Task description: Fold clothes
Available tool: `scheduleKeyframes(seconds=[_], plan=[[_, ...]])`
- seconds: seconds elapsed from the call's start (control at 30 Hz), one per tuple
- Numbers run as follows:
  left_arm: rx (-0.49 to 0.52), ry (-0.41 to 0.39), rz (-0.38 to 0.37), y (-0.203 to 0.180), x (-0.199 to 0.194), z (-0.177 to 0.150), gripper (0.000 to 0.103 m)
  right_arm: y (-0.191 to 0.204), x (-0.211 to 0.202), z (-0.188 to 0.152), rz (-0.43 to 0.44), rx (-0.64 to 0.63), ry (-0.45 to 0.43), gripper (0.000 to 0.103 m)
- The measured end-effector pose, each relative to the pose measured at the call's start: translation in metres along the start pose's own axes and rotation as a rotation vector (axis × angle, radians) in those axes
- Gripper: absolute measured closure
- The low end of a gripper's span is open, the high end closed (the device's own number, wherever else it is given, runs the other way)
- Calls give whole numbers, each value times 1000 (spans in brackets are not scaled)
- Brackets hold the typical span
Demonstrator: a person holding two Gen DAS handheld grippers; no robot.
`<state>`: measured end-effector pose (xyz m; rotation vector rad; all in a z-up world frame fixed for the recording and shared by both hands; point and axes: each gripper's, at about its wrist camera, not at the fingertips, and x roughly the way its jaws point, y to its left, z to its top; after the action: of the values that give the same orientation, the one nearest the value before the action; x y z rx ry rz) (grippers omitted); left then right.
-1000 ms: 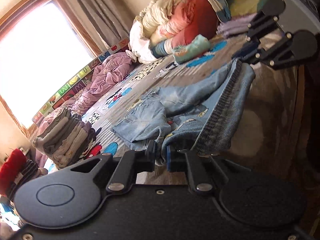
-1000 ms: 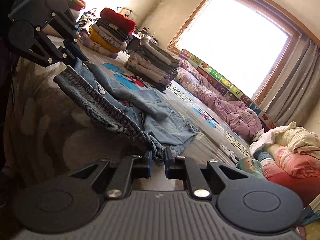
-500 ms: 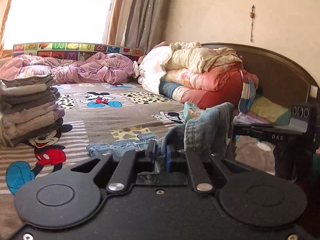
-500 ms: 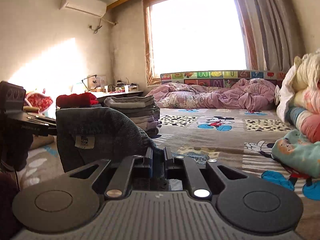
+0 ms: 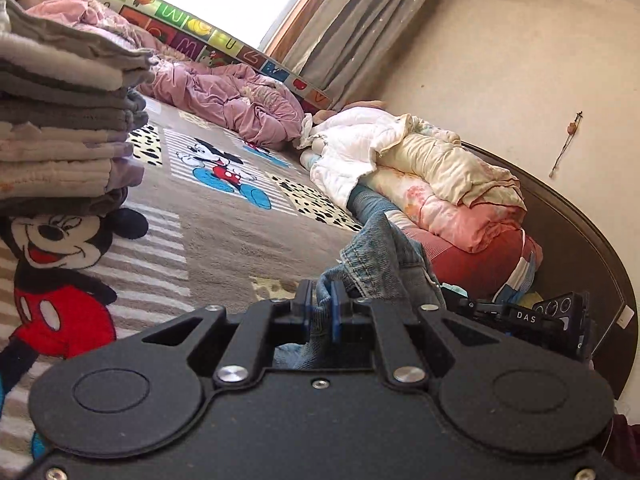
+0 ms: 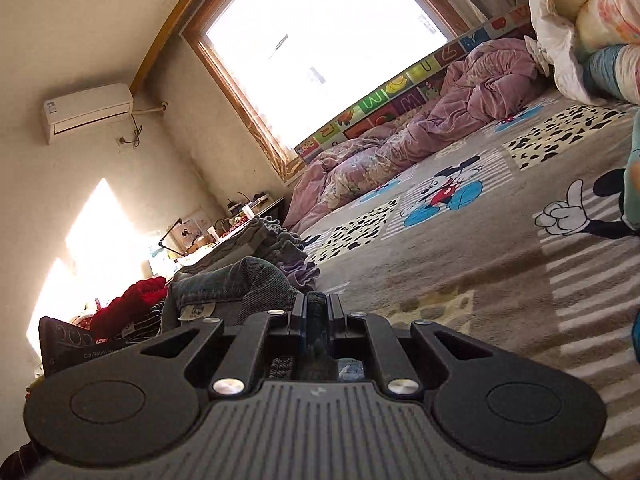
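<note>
Matte black left gripper (image 5: pixel 319 304) with blue pads, silver screws; right gripper (image 6: pixel 316 312) seemingly ribbed grey.

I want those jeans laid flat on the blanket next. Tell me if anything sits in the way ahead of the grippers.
Nothing visible does. Both the left gripper and the right gripper are shut on the jeans. The Mickey blanket ahead is bare; the folded stack stands off to the left, the bedding pile farther back.

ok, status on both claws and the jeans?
Left claw shut on jeans. Right claw shut on the same jeans. Folded stack close on the left, not touching.
</note>
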<state>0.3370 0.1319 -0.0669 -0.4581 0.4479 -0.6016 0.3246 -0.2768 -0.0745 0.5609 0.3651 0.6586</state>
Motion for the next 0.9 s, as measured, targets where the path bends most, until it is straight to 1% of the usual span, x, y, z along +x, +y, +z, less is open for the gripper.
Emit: scheduleKeyframes(seconds=[0.07, 0.13, 0.23, 0.33, 0.43, 0.5, 0.6, 0.63, 0.67, 0.7, 0.73, 0.77, 0.83, 0.9], plan=[[-24, 21, 16, 11, 9, -2, 96, -8, 18, 6, 5, 2, 17, 92], [-39, 44, 27, 22, 21, -1, 96, -17, 33, 7, -9, 16, 44, 92], [-59, 74, 40, 34, 34, 0, 96, -31, 52, -2, -58, 36, 91, 92], [-94, 103, 71, 44, 41, -3, 96, -42, 67, -16, -108, 57, 141, 92], [-139, 114, 112, 52, 42, -5, 96, -47, 73, -20, -125, 78, 154, 92], [-162, 113, 140, 55, 43, -5, 96, -45, 74, -21, -137, 60, 155, 92], [-168, 89, 172, 56, 36, -3, 96, -42, 72, -22, -163, 39, 144, 92], [-171, 79, 179, 55, 34, -2, 96, -40, 70, -21, -167, 37, 134, 89], [-178, 60, 170, 54, 28, 0, 92, -38, 68, -19, -173, 35, 122, 86], [-182, 38, 153, 52, 22, 1, 88, -37, 63, -17, -185, 35, 106, 86], [-179, 25, 140, 49, 17, 3, 76, -36, 61, -15, -195, 34, 98, 85], [-174, 35, 139, 46, 15, 3, 65, -35, 57, -14, -211, 32, 92, 83], [-165, 53, 138, 40, 10, 5, 57, -28, 49, -10, -231, -15, 82, 78], [-163, 88, 148, 38, 11, 2, 55, -19, 43, -7, -243, -90, 76, 78]])
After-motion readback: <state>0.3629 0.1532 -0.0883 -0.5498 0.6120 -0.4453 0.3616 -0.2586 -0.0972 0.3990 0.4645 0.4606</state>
